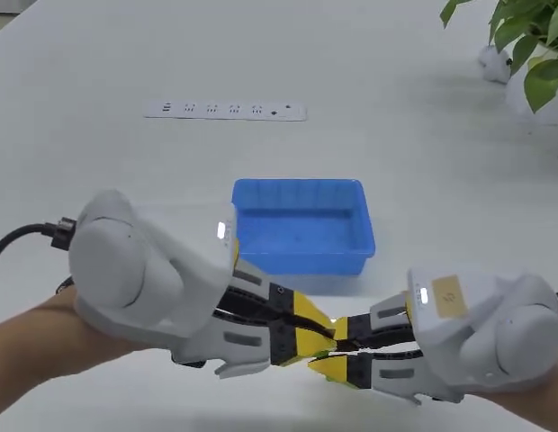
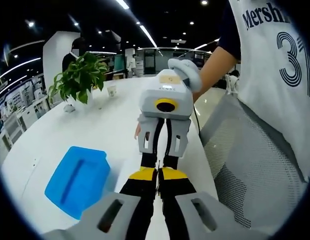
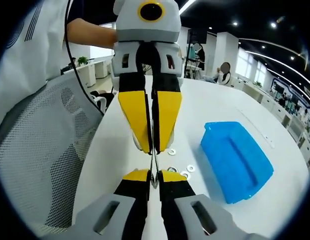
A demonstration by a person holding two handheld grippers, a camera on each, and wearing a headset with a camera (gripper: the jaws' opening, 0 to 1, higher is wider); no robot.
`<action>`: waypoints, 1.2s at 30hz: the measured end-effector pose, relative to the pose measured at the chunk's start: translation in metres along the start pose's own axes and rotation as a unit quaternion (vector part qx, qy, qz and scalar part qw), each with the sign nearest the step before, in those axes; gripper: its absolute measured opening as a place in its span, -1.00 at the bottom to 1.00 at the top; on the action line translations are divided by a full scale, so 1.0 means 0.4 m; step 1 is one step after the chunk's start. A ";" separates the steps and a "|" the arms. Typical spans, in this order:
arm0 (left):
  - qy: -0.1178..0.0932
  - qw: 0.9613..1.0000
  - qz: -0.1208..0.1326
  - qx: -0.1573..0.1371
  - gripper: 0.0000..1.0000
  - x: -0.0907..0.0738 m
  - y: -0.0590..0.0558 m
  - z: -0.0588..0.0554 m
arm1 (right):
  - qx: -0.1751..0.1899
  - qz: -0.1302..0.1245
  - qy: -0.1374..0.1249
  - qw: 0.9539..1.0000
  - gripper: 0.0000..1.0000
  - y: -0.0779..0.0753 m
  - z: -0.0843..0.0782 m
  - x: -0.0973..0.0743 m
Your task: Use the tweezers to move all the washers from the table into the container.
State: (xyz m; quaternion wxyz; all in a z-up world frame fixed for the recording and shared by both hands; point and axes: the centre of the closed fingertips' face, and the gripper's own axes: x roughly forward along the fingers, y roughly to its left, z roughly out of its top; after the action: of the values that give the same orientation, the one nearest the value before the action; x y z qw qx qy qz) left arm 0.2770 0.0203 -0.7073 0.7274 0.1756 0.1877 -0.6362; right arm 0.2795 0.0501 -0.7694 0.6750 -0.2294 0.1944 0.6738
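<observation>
Closest in the head view, the left gripper and the right gripper meet tip to tip above the near edge of the white table, each held in one of the person's hands. In the right gripper view, a thin pair of metal tweezers runs between the two sets of yellow tips. The right gripper's jaws are pressed together on one end. The left gripper's jaws, coming in from the opposite side, are closed to a narrow slit and pinch the other end.

A few small washers lie flat on the table just beside the tweezers, between them and the blue container. They are outside the container. The container sits near the middle of the table, beyond the grippers, with its long side facing the person.

Farther back a white power strip lies flat toward the far edge, and a green plant stands at the far right corner. A mesh chair is just off the near edge, beside the person's white jersey.
</observation>
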 end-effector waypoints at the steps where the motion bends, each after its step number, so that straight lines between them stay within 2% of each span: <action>1: 0.002 1.000 0.000 0.001 -0.88 -0.005 -0.006 -0.001 | 0.000 -0.002 -0.003 1.000 -0.85 0.000 0.002 0.001; 5: 0.008 1.000 0.002 -0.005 -0.88 -0.030 -0.025 -0.014 | -0.016 0.004 0.000 1.000 -0.85 0.027 0.017 0.016; 8: 0.012 1.000 0.011 -0.007 -0.88 -0.047 -0.028 -0.021 | -0.024 0.005 -0.001 1.000 -0.85 0.033 0.029 0.027; 10: 0.011 1.000 0.023 -0.006 -0.87 -0.060 -0.020 -0.020 | -0.027 -0.008 -0.005 1.000 -0.85 0.020 0.042 0.031; 12: 0.011 0.999 0.029 -0.005 -0.87 -0.068 -0.014 -0.020 | -0.035 -0.010 -0.003 0.999 -0.84 0.014 0.048 0.033; 17: 0.015 0.999 0.044 0.000 -0.87 -0.078 0.014 -0.025 | -0.060 -0.022 0.012 0.998 -0.82 -0.017 0.054 0.040; 24: 0.020 0.999 0.050 0.003 -0.87 -0.078 0.042 -0.033 | -0.050 -0.029 0.014 0.998 -0.80 -0.045 0.049 0.049; 36: 0.034 0.998 0.060 0.004 -0.88 -0.070 0.062 -0.049 | -0.010 -0.035 0.004 0.999 -0.78 -0.061 0.039 0.063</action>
State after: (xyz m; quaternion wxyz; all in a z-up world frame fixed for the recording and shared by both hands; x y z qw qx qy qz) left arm 0.2972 0.0575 -0.7100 0.7566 0.2112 0.1986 -0.5860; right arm 0.3034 0.0801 -0.7701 0.6948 -0.2454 0.1828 0.6508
